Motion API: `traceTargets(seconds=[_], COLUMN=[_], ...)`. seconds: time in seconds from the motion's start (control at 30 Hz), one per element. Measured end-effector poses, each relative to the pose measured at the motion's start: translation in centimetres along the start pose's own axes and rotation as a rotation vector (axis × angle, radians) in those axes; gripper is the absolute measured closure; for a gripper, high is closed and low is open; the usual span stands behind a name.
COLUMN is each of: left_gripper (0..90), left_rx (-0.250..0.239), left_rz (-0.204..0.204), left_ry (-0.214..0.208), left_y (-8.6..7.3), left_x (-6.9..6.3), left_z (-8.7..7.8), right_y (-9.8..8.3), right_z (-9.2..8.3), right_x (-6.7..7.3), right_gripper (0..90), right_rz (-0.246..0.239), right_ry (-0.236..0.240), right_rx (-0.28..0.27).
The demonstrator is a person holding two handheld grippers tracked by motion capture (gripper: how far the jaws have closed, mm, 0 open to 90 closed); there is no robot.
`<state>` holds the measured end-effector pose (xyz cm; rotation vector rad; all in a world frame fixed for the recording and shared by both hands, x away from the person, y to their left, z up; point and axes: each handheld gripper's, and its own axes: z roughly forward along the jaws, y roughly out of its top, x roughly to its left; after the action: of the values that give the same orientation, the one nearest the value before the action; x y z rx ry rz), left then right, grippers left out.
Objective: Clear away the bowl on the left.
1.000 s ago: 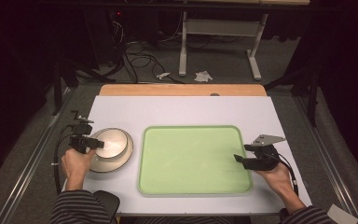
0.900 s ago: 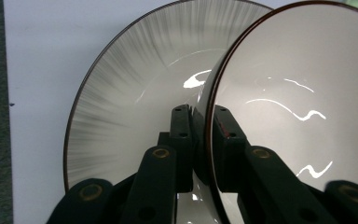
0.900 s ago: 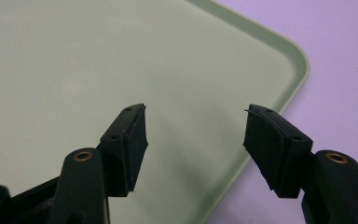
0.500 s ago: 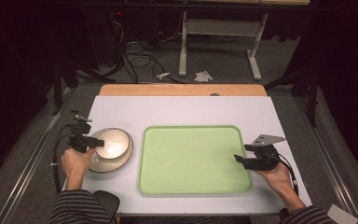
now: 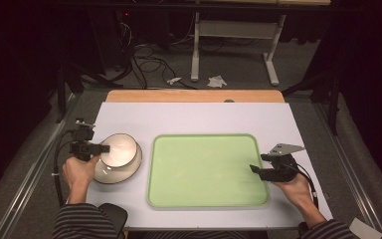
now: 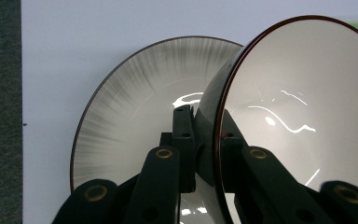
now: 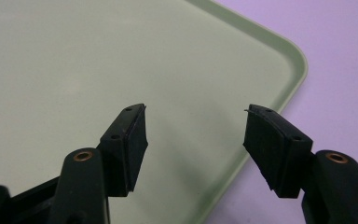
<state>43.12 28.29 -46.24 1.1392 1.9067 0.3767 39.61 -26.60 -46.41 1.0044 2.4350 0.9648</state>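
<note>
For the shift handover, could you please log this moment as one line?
left tongs: shut on bowl rim, tilted above plate | right tongs: open over green tray

From where I stand, nothing here carries writing: no label, brand, number or sign can be read on anything on the table.

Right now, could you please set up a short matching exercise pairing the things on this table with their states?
Things:
1. bowl
2. plate
3. tray
4. right tongs

States:
A. open above the tray's edge
B. green, with nothing on it
C. tilted, rim pinched by the left tongs
D. flat on the table under the bowl

Pairs: 1-C, 2-D, 3-B, 4-A
</note>
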Motion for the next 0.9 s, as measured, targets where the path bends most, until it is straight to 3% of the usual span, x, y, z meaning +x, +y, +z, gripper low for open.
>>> traceTargets(seconds=[0.3,0.53,0.9], left_gripper=[83.0,83.0,83.0], left_rx=[-0.023,-0.032,-0.027], left_rz=[0.029,0.027,0.054], left_ry=[-0.045,-0.090,-0.135], left_y=[0.2,0.3,0.1], left_x=[-1.5,-2.6,-4.3], left_z=[-0.9,-1.5,-2.0], right_y=[0.0,0.0,-0.1], right_z=[0.0,-0.1,-0.1], right_x=[0.0,-0.1,-0.3], right_gripper=[40.5,40.5,40.5], right_rz=[0.002,0.006,0.018], right_ry=[-0.005,-0.007,-0.010], right_rx=[0.006,0.008,0.007])
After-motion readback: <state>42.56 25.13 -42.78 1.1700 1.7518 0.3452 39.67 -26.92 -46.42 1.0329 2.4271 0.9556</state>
